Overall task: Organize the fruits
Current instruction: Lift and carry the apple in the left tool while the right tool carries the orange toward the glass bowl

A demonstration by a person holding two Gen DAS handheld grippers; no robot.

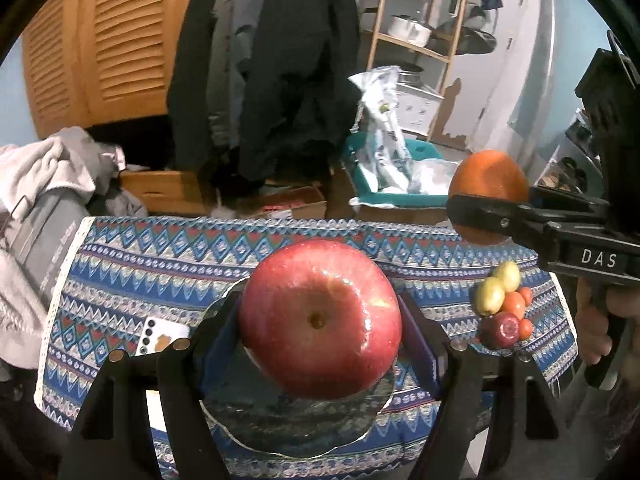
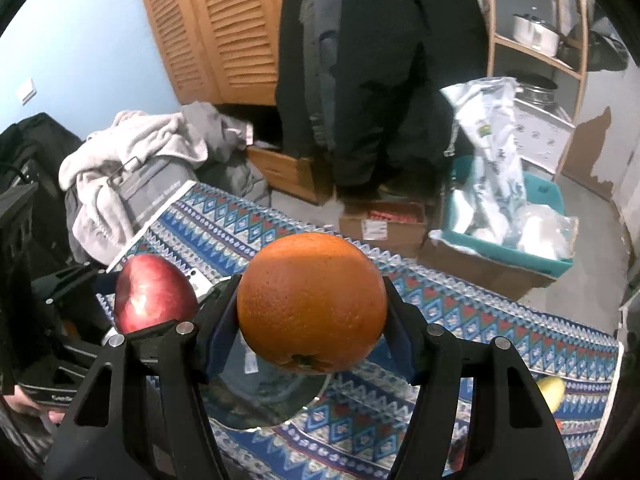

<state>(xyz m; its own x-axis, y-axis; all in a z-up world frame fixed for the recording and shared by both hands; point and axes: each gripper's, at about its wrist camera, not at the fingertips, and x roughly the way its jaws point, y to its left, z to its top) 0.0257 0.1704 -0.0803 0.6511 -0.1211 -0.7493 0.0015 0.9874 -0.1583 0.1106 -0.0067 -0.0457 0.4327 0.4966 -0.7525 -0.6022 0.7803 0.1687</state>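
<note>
My left gripper (image 1: 320,320) is shut on a big red apple (image 1: 320,316), held above a clear glass plate (image 1: 288,428) on the patterned tablecloth (image 1: 160,260). My right gripper (image 2: 312,312) is shut on an orange (image 2: 312,304), also above the glass plate (image 2: 264,400). In the left wrist view the orange (image 1: 488,180) and the right gripper's black fingers (image 1: 500,220) hang at the right, over the table's far edge. The right wrist view shows the red apple (image 2: 154,296) at its left. A heap of small fruits (image 1: 502,308) lies on the cloth at the right.
A white phone (image 1: 160,338) lies on the cloth left of the plate. Beyond the table stand a teal bin with bags (image 1: 392,176), cardboard boxes (image 2: 384,224), a clothes pile (image 1: 48,184), hanging dark coats (image 1: 280,60) and a wooden shelf (image 1: 420,20).
</note>
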